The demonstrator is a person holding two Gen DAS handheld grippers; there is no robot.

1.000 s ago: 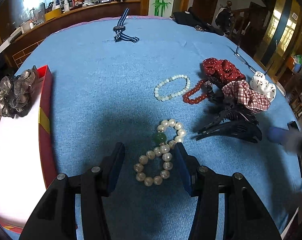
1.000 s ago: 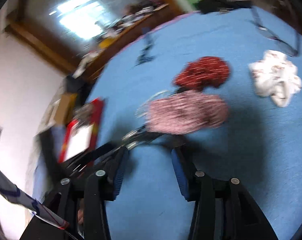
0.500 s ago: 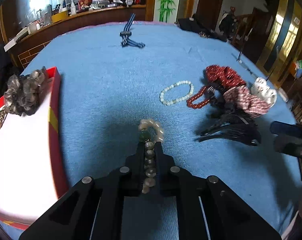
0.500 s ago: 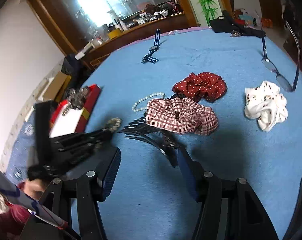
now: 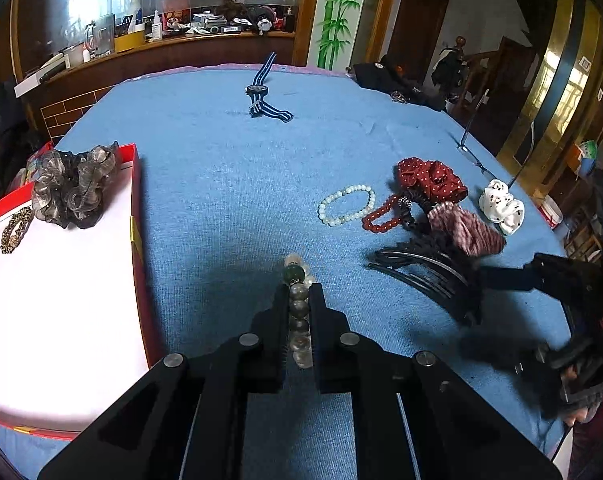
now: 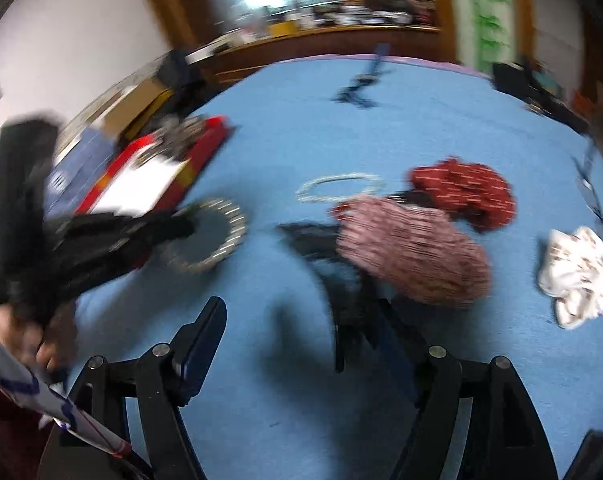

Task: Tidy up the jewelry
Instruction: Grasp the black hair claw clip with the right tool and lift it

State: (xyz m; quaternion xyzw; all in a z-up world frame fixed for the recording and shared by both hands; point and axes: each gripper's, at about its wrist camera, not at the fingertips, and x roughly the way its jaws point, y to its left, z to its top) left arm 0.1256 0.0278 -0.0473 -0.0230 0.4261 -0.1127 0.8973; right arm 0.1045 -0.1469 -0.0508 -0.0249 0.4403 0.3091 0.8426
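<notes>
My left gripper (image 5: 298,292) is shut on a pearl bracelet with a green bead (image 5: 295,276), held just above the blue cloth. In the right wrist view the bracelet (image 6: 221,240) hangs as a ring from that left gripper (image 6: 173,228). My right gripper (image 6: 297,320) has its jaws opening, and its pads press on nothing. A black hair claw (image 6: 325,248) lies on the cloth just ahead, close to its right finger; the picture is blurred. To the left stands a red box with a white inside (image 5: 135,216), holding a grey scrunchie (image 5: 71,184).
On the blue cloth lie a white bead bracelet (image 5: 345,204), a red bead bracelet (image 5: 381,216), a red dotted scrunchie (image 5: 429,180), a plaid scrunchie (image 5: 461,228) and a white scrunchie (image 5: 501,208). A striped watch (image 5: 261,96) lies far back, glasses (image 5: 473,156) at the right.
My left gripper closed on the pearl bracelet and lifted it off the cloth. My right gripper rolled, opened wider and came in beside the black hair claw.
</notes>
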